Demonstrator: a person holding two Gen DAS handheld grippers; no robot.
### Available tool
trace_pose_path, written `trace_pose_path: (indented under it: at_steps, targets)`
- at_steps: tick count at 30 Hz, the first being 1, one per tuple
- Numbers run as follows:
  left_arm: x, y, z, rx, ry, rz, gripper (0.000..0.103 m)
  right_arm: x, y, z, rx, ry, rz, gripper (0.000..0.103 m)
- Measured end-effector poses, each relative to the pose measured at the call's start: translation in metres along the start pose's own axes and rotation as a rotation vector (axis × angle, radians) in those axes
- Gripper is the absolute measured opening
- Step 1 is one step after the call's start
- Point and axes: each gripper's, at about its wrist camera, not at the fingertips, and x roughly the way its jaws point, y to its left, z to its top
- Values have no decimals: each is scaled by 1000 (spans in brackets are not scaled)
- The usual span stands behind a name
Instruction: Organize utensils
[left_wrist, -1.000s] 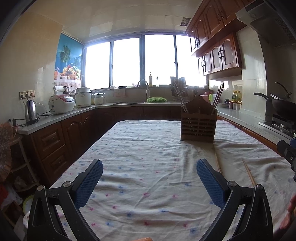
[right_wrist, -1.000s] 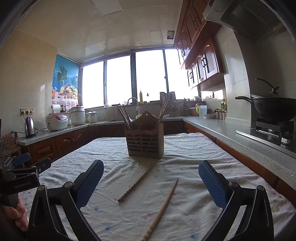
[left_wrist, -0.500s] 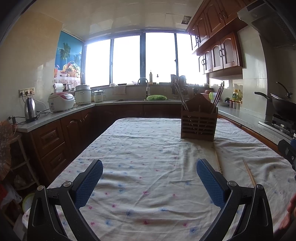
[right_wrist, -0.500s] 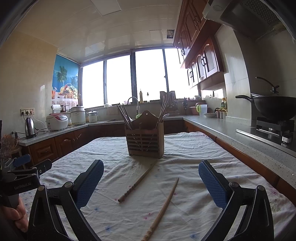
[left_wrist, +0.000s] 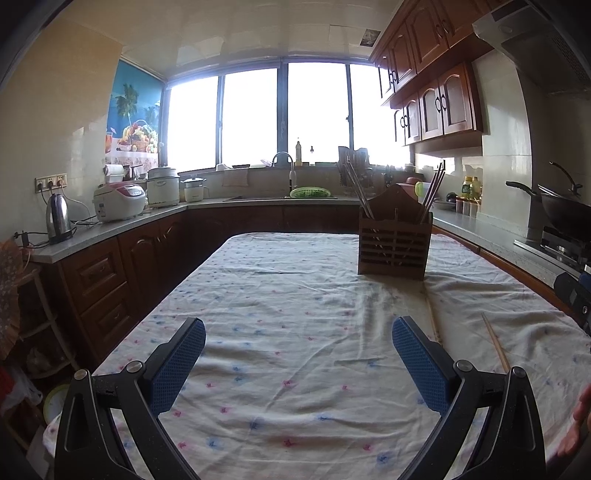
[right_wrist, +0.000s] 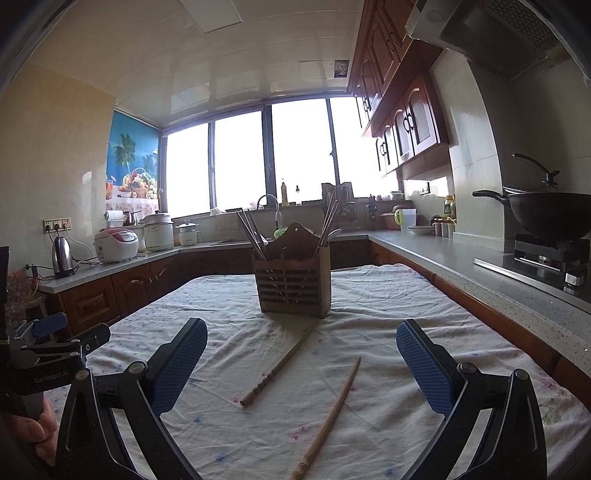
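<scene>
Two loose wooden chopsticks lie on the white cloth with small pink and blue flowers (right_wrist: 388, 306) that covers the table. The nearer long pale wooden chopstick (right_wrist: 330, 417) runs from the lower middle of the right wrist view up toward the right; the shorter-looking brown wooden chopstick (right_wrist: 279, 366) lies just left of it, angled the same way, its far tip close to the foot of the holder. The two sticks are near each other but apart.

One slatted brown wooden utensil holder (right_wrist: 291, 280) stands upright on the cloth beyond them. It holds two bunches of dark chopsticks, one leaning out at the left (right_wrist: 251, 232) and one at the right (right_wrist: 330, 218) (the count in each bunch is too fine to make out).

The right gripper (right_wrist: 301, 363), with two blue textured pads on black arms, is spread wide and grips nothing; both loose chopsticks lie on the cloth in the gap between its fingers. The left gripper (left_wrist: 298, 363) is likewise spread wide with nothing between its pads, hovering over bare cloth, with the holder ahead to its right.

In the left wrist view the pale chopstick (left_wrist: 496, 345) shows right of the right finger. A hand (right_wrist: 35, 430) grips the left tool's handle at the right view's lower left edge.

One black wok (right_wrist: 550, 212) sits on the stove at right.
</scene>
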Motion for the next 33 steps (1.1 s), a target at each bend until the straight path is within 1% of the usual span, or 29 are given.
trace_pose_path:
  at_steps: [33]
  targets:
    - [1, -10, 2, 1, 7, -4, 102, 2, 2, 2, 4, 5, 5, 103]
